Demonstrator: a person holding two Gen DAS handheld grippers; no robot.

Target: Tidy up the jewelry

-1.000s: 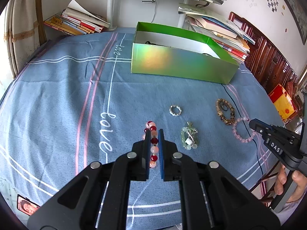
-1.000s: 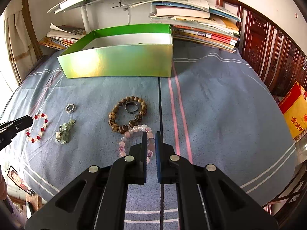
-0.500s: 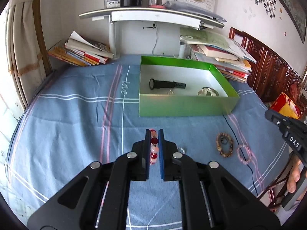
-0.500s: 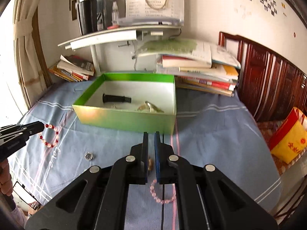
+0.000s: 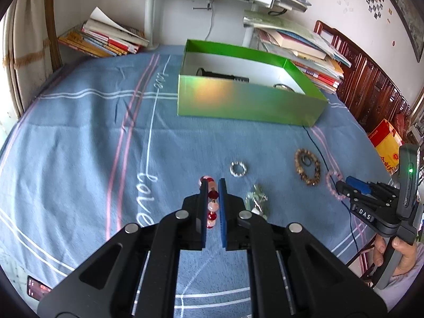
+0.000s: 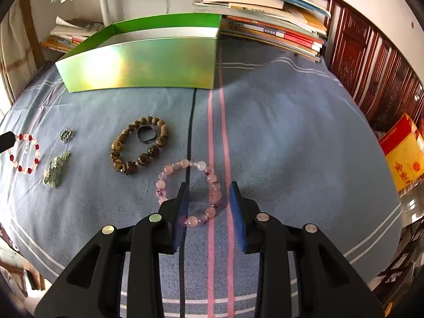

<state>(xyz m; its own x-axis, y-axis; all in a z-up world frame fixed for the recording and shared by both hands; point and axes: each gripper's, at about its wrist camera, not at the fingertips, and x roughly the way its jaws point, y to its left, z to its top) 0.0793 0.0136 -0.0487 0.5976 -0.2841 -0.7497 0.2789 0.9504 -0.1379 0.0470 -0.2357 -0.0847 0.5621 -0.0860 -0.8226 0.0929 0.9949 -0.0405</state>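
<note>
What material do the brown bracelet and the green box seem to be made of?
Brown bracelet: probably wood or seed beads, mottled brown, with a dull shine. Green box: apparently cardboard with a glossy, iridescent foil face, which shows a rainbow glare; its inside looks plain white.

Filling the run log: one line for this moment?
left gripper: shut on red bracelet | right gripper: opening over pink bracelet

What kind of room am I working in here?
Likely a home bedroom or study: a striped blue cloth like a bedsheet covers the surface, stacks of books lean by the wall, and carved dark wood furniture stands to one side.
</note>
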